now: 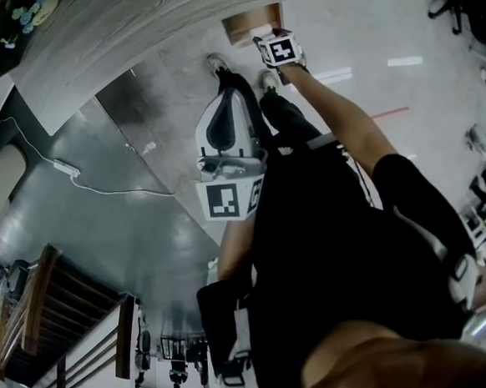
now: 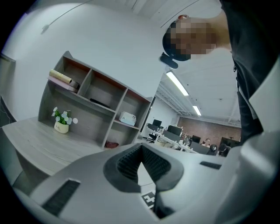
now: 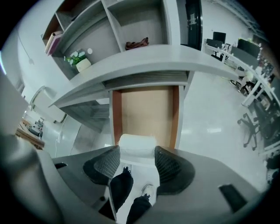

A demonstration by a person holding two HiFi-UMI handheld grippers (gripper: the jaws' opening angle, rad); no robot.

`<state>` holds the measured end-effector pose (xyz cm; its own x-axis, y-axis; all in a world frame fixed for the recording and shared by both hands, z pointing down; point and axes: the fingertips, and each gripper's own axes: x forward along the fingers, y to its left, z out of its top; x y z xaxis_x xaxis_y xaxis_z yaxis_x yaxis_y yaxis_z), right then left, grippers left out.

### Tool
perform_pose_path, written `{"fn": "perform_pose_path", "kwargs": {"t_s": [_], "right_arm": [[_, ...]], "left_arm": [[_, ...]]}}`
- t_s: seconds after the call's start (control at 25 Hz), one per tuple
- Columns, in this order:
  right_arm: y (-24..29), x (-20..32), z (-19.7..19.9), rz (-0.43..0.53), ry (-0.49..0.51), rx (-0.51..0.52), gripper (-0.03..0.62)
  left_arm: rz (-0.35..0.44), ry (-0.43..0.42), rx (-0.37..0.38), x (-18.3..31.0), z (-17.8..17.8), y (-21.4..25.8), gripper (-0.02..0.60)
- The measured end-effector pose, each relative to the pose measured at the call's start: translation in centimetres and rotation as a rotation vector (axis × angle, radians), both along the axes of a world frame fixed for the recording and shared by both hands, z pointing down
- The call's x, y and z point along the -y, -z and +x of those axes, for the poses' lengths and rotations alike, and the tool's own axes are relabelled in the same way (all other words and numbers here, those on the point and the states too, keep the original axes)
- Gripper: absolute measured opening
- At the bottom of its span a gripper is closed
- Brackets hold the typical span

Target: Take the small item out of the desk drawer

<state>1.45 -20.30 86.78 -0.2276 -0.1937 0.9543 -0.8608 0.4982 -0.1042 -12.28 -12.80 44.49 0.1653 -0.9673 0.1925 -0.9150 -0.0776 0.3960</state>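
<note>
The right gripper is clenched on the small white block, holding it at the front edge of the open wooden drawer under the desk, while the left gripper, jaws pressed together on nothing, hangs well apart from that drawer.

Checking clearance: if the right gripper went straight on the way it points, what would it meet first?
Likely the bottom of the open drawer, beyond the white item the right gripper holds; depth unclear.

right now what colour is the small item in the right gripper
White. The small item, held by the right gripper, shows best in the right gripper view.
</note>
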Motion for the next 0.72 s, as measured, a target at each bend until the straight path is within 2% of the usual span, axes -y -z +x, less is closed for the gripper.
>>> {"fn": "perform_pose_path", "kwargs": {"t_s": [0.24,0.44,0.72], "right_arm": [[5.0,-0.2,-0.1,0.062,0.024,0.066,0.245],[9.6,-3.7,-1.5,0.000,0.026,0.199,0.245],[15.9,-4.8,0.6,0.102,0.067,0.258,0.245]], "left_arm": [[0.024,0.006,0.077,-1.6,0.4,1.8,-0.003],[0.051,0.025,0.104,-3.9,1.9,4.1,-0.003],[0.071,0.049,0.134,-7.3,5.4,7.4,-0.003]]}}
